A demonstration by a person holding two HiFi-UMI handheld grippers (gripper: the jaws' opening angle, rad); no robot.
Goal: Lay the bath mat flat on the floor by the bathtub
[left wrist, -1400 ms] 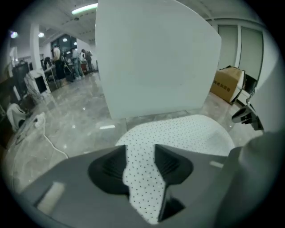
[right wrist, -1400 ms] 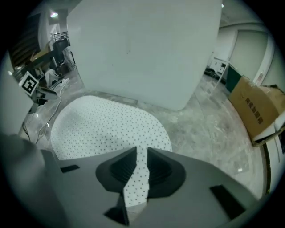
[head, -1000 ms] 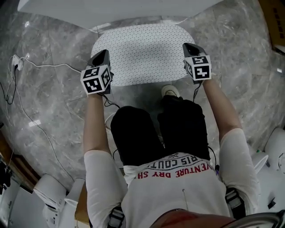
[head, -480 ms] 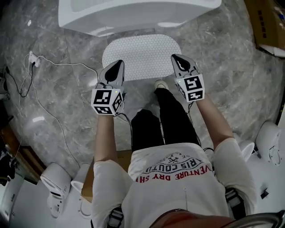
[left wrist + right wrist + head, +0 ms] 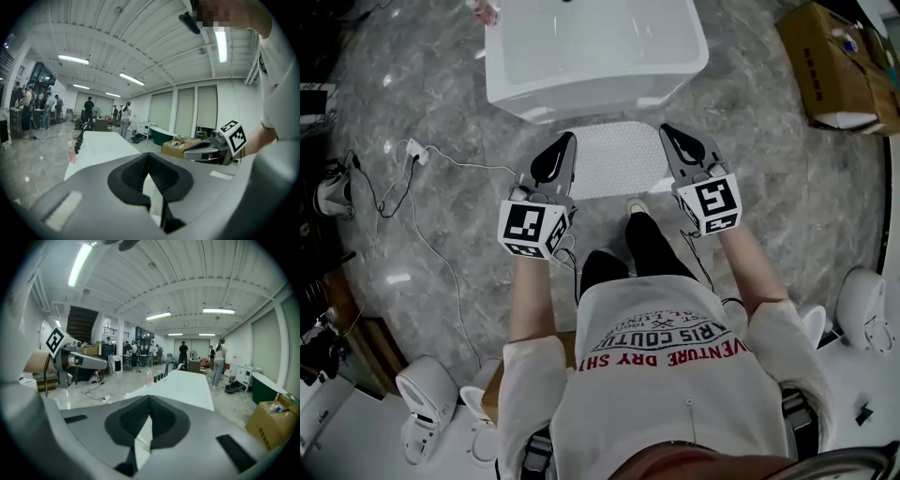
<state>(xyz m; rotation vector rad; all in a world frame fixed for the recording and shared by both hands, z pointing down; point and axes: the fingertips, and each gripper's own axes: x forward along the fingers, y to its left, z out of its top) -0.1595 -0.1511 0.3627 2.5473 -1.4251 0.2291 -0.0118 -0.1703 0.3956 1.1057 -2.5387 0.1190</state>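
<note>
Both grippers are held fully closed and empty: on the left gripper (image 5: 565, 142) and the right gripper (image 5: 668, 131) the jaws are pressed together with nothing between them. The bath mat (image 5: 617, 161) is laid flat on the floor (image 5: 769, 169), just beside the bathtub (image 5: 595, 56) and untouched by either gripper.
</note>
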